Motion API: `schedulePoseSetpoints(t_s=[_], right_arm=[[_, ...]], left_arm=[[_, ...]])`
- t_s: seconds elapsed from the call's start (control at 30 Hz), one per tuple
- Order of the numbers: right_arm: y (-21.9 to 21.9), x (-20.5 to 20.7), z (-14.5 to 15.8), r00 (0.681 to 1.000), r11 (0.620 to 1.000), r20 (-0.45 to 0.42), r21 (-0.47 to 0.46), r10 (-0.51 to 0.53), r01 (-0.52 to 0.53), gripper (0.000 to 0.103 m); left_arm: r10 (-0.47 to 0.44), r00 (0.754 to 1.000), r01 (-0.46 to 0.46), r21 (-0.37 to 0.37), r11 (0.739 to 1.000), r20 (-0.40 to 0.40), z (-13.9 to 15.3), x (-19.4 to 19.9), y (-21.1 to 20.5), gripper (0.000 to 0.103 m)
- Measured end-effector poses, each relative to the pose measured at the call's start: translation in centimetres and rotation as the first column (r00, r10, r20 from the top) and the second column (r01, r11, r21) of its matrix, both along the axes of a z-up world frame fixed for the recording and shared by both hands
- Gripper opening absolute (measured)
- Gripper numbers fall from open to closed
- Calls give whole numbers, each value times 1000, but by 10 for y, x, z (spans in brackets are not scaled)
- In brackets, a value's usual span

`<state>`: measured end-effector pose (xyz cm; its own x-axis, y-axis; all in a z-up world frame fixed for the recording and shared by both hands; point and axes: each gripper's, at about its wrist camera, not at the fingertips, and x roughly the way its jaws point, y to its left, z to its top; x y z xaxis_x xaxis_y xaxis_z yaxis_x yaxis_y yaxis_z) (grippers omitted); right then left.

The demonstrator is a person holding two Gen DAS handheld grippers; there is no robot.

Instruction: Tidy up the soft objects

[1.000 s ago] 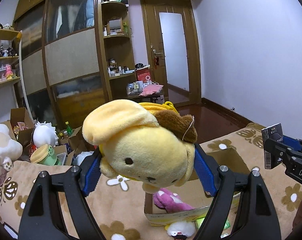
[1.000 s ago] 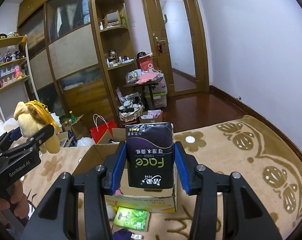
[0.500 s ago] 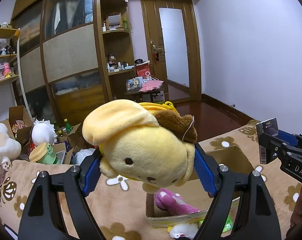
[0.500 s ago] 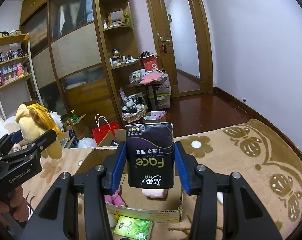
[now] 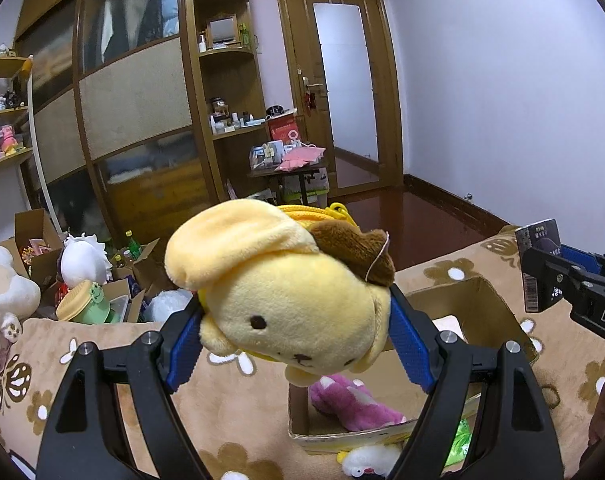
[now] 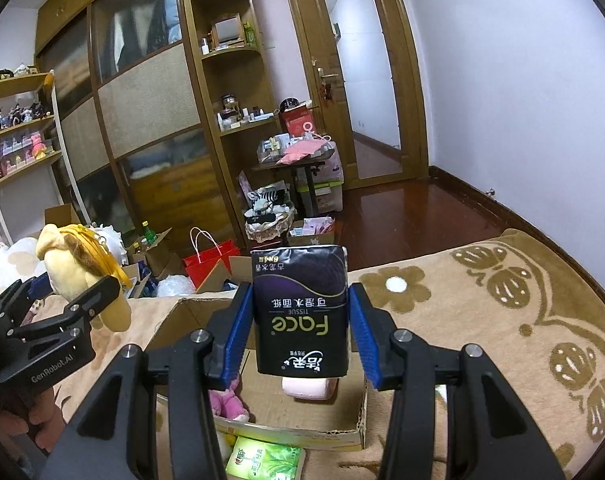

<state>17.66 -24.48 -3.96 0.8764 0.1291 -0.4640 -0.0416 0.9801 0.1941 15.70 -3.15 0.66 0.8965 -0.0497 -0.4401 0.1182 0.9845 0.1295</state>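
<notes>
Left claw: pinching plush between blue pads, face toward camera, tilted; held in the air above near-left part of box. Plush bulging past both pads, so grip looks firm but compliant.

Right claw: pinching tissue pack upright by its sides, print upside down; held in the air over box interior, not touching cardboard. Seen from left wrist view only as a tip at right edge, pack end showing.

Below, inside box: pink toy lying at near-left, pale pink pack toward middle. Floor of box partly bare between and behind them. Outside, just beside near wall: green pack and small white toy on patterned blanket.

Farther off: open cartons, more plush toys, shelves, wardrobe, door. Not part of this step, by the look of it.

Step in hand, as judged: carry phase, both items lifted and brought over box, neither released. Two items already in, two at least left outside.

Next move, as judged: lower each claw into bare part of box, clear of pink toy and pale pack, then spread pads. Plush likely to spring and roll on release; low drop advisable. Claws near each other over one opening, so one at a time safer.
</notes>
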Motion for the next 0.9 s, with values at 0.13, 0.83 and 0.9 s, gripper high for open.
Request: schedulePoseSetpoints(t_s=[0.13, 0.83, 0.9], right_arm=[[3, 3, -3, 1000, 1000, -5, -5, 8, -8, 50], [15, 20, -32, 995, 998, -69, 14, 66, -65, 50], [14, 22, -34, 995, 997, -75, 24, 70, -68, 50]], left_arm=[[-4, 1000, 4, 5, 1000, -12, -4, 4, 0, 82], [-22, 982, 16, -34, 999, -186, -46, 34, 0, 82], [-22, 980, 16, -33, 999, -197, -50, 37, 1, 82]])
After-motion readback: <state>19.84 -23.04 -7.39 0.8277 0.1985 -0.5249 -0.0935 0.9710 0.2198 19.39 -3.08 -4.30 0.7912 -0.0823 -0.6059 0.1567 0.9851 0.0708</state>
